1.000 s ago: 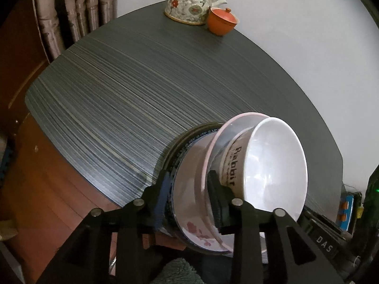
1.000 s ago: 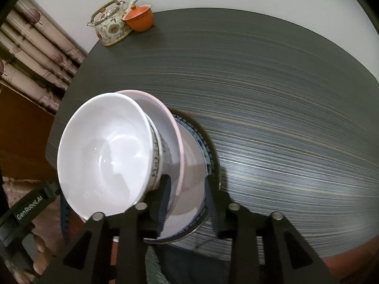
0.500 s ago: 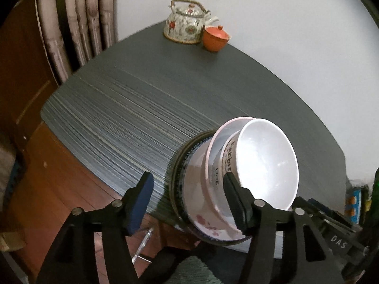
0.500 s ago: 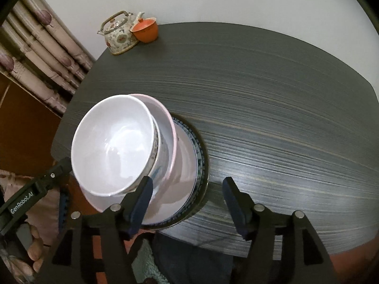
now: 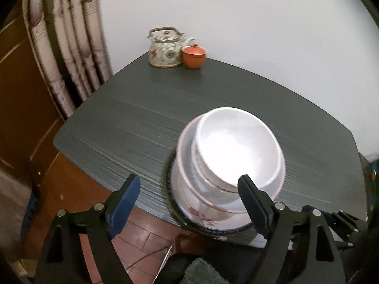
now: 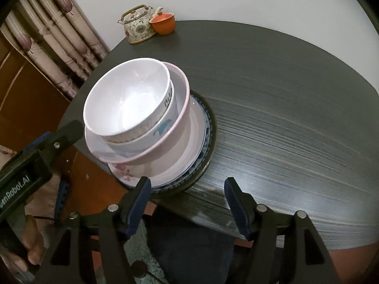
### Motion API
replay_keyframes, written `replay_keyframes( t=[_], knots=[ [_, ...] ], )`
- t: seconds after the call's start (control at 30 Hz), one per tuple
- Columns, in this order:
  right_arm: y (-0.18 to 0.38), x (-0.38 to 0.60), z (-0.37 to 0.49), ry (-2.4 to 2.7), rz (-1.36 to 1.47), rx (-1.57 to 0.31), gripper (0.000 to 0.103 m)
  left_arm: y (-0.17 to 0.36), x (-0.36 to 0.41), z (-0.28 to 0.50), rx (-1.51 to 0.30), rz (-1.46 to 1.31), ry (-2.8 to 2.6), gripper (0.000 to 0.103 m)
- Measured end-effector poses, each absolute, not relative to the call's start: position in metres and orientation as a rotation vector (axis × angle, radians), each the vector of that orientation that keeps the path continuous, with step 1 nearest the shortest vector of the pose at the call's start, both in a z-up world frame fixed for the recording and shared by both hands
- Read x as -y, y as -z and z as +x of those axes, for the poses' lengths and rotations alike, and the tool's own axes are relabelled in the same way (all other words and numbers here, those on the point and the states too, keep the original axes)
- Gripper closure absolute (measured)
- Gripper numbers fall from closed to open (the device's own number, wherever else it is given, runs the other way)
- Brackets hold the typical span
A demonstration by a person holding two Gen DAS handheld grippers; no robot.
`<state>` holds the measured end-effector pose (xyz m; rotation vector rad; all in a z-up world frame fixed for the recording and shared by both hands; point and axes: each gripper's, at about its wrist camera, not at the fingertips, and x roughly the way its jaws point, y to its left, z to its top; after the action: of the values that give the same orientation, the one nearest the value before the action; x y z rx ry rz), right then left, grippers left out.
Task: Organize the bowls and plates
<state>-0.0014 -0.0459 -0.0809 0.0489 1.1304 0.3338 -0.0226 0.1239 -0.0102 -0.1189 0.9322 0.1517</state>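
Presently, the left gripper (image 5: 187, 189) stood spread wide, its jaws just having been opening, with nothing pinched: one finger crossed in front of the stack's near rim in its own view, though contact could not be confirmed. The right gripper (image 6: 187, 189) was likewise spread, its jaws also just having opened further, and the gap between its fingers held only the table (image 6: 284, 94) edge and the lowest plate's rim, untouched. Both tools appeared to have let go of the crockery, which was judged to be why they stood apart from it. The stack sat near the table's front edge, nested large to small, evidently so that it would sit steady: one white bowl (image 6: 128, 101) on top, one printed bowl (image 6: 163, 127) beneath it, one pink-rimmed bowl (image 6: 165, 142) below that, then a flowered plate (image 6: 187, 151) and a blue-patterned plate (image 6: 206, 127) on a dark base whose nature could not be determined. Count: three bowls, at least two plates. One floral teapot (image 6: 138, 27) and one orange cup (image 6: 163, 23) stood touching at the far corner, well apart from the stack. The stacking seemed complete or nearly so.
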Motion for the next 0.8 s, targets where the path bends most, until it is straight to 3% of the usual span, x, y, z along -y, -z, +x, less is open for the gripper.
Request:
replay_keyframes(
  t=[0.27,0.8],
  knots=[
    [0.086,0.047,-0.010,-0.345,0.043,-1.115,0.034,0.010,-0.110,-0.027,-0.904,-0.101,-0.150,0.011],
    [0.092,0.043,-0.023,-0.337,0.036,-1.108,0.027,0.023,-0.099,-0.029,-0.910,-0.067,-0.152,0.010]
  ],
)
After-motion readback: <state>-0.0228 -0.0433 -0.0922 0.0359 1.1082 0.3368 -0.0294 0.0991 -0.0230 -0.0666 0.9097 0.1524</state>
